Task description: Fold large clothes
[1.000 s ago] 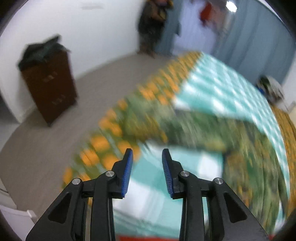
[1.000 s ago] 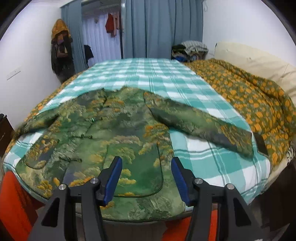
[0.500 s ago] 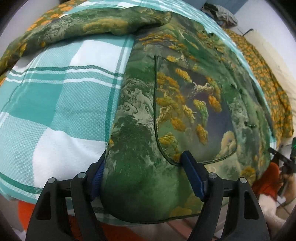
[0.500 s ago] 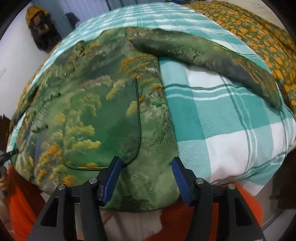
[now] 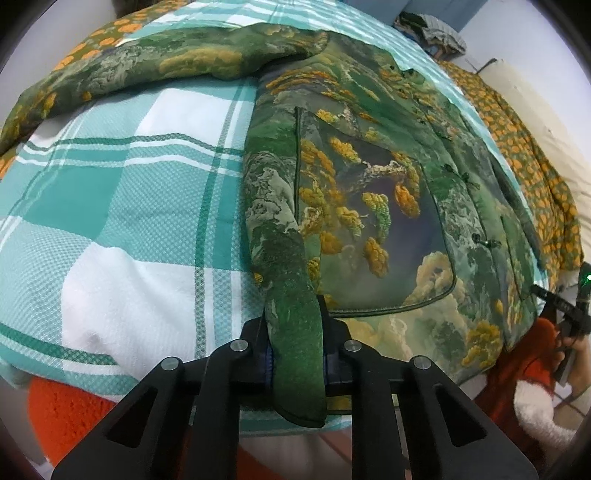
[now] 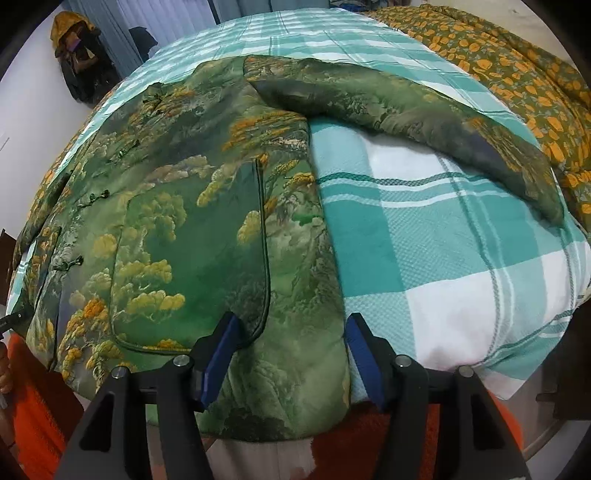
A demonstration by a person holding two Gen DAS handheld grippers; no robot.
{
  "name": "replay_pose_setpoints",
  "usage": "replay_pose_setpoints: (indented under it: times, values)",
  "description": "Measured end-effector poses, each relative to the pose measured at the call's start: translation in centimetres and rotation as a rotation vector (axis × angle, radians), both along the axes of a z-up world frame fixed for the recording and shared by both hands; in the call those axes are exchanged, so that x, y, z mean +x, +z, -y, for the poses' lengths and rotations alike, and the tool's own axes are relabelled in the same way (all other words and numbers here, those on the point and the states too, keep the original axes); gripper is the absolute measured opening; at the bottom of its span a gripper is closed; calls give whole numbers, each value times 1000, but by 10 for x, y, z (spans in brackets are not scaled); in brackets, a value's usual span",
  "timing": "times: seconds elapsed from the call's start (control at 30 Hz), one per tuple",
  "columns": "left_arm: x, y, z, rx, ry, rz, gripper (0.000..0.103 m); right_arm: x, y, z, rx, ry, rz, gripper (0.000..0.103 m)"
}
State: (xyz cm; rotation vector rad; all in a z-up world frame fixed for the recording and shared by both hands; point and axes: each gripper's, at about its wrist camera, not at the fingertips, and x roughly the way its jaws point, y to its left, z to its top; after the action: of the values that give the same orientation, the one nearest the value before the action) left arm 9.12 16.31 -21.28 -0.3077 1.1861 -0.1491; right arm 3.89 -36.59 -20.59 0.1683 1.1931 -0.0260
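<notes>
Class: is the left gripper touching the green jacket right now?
Touching. The left wrist view shows the left gripper shut on a pinched fold of the green jacket's hem.

You face a bed with a teal checked blanket (image 6: 443,240); white wall (image 6: 26,96) and grey-blue curtains (image 6: 166,22) far left.

You see the green, landscape-printed padded jacket (image 5: 373,192) in smooth cloth with a soft satin sheen. Beneath it, the teal-and-white checked bedspread (image 5: 122,206) is matt cloth with a coarse, waffle-like weave. Your left gripper (image 5: 295,363) has matt black plastic arms with bright metal pins; your right gripper (image 6: 290,354) adds ribbed blue pads (image 6: 218,360).
</notes>
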Motion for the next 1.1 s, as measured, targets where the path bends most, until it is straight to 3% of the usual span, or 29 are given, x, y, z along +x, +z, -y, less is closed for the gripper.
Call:
replay_pose_setpoints:
  times: [0.13, 0.23, 0.37, 0.47, 0.5, 0.57, 0.8, 0.87, 0.9, 0.93, 0.97, 1.0, 1.1]
  values:
    - [-1, -2, 0, -5, 2, 8, 14, -2, 4, 6, 18, -9, 3, 62]
    - [0, -3, 0, -5, 1, 2, 14, 1, 1, 2, 85, 43, -10, 62]
    - [-2, 0, 0, 2, -7, -2, 13, 5, -8, -10, 59, 96, -19, 61]
    - [-7, 3, 2, 11, -22, 2, 12, 5, -9, -3, 108, 65, -22, 24]
    - [-9, 4, 5, 18, -32, 3, 11, 5, -9, -2, 109, 62, -22, 15]
    - [-12, 6, 7, 29, -47, 4, 11, 2, -7, -3, 69, 70, -26, 7]
    - [-17, 4, 8, 51, -80, -4, 13, -13, 0, -6, 18, 93, -24, 5]
    - [-14, 5, 6, 56, -66, -5, 21, -11, -1, -5, 5, 78, -9, 10]
    - [-14, 7, 5, 69, -52, 2, 32, -7, -2, -4, 5, 65, -7, 16]
    - [-15, 12, 3, 88, -32, 18, 42, -5, -2, -2, 10, 46, 0, 23]
    - [-17, 19, 1, 89, -19, 41, 45, -4, 1, 0, 24, 24, 22, 37]
    - [-19, 26, -2, 78, -9, 58, 51, -6, 5, 1, 32, 14, 43, 42]
    - [-24, 51, -7, 86, 38, 129, 71, -5, 20, 6, 27, -6, 113, 43]
